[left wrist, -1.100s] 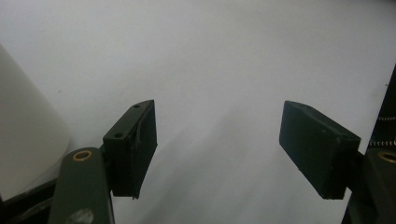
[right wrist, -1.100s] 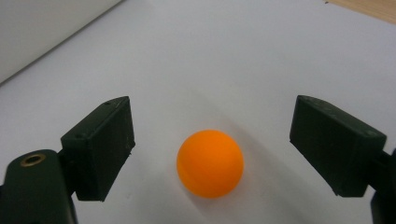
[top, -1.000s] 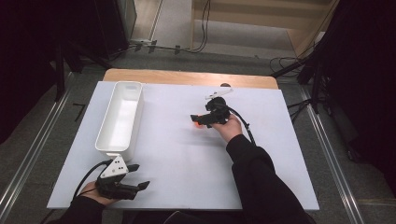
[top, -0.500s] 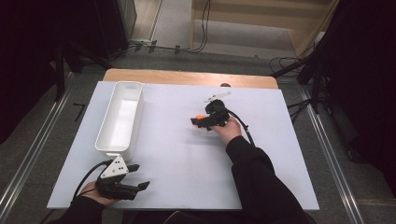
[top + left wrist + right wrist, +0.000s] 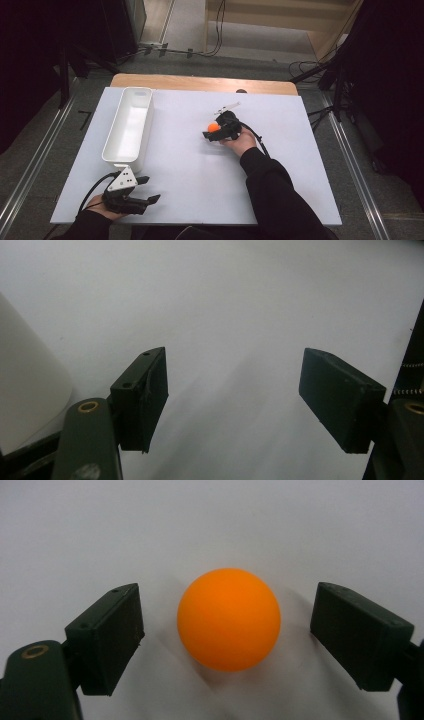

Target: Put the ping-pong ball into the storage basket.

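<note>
An orange ball (image 5: 228,619) rests on the white table between the two black jaws of my right gripper (image 5: 227,630), with a gap on each side. That gripper is open. From above, the ball (image 5: 213,128) sits near the table's middle, and the right gripper (image 5: 212,132) points left around it. My left gripper (image 5: 148,190) lies at the front left corner, open, with bare table between its jaws (image 5: 232,390). A long white tray (image 5: 128,126) stands along the left side, and its rounded end (image 5: 25,385) shows beside the left jaw.
The white table top (image 5: 190,170) is bare between the two hands. A small white stick-like item (image 5: 229,107) lies just behind the right gripper. A wooden strip (image 5: 200,84) borders the far edge. Cables trail from both grippers.
The right gripper has shifted slightly toward the person and left, with the orange ball now between its open jaws. The left gripper has stayed still.
</note>
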Motion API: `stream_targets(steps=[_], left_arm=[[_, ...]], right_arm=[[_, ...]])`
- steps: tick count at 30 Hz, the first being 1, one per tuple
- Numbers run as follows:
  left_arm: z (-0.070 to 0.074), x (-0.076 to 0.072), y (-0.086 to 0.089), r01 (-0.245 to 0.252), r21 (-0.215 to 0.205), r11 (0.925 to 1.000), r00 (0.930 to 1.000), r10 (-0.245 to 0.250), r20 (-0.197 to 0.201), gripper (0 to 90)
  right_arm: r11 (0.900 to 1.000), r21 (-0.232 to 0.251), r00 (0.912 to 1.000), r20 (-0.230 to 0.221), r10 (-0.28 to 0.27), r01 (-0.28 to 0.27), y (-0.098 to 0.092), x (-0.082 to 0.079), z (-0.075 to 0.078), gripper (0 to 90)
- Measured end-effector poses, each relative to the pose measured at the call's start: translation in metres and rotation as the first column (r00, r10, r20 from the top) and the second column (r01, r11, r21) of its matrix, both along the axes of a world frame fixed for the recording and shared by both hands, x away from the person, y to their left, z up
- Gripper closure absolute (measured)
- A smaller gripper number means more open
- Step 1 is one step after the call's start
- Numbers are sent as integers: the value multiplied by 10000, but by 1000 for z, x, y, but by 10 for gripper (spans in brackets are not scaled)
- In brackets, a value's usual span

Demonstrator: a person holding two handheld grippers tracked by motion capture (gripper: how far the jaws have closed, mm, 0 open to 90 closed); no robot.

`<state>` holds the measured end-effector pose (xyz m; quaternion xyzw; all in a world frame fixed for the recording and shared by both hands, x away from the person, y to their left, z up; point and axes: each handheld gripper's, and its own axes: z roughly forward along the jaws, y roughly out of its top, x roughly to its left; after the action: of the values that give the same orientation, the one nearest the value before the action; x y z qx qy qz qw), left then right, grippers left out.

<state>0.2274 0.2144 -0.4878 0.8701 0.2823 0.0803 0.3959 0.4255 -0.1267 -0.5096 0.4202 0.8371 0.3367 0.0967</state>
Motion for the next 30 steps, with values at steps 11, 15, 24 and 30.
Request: stream_targets(steps=[11,15,24,30], left_arm=[[0,0,0,12,20,10000,10000,-12,12,279],[0,0,0,6,13,10000,10000,-6,0,279],[0,0,0,49,37,10000,10000,-49,-22,279],[0,0,0,72,43,10000,10000,-72,-17,280]], right_arm=[[9997,-262,9997,237,-7,13,2,-2,-2,137],[9994,-346,9993,386,-12,25,1,-4,-1,222],[9977,-658,9980,615,-148,189,0,-7,1,466],[9977,-663,9983,579,-96,134,-1,-7,2,477]])
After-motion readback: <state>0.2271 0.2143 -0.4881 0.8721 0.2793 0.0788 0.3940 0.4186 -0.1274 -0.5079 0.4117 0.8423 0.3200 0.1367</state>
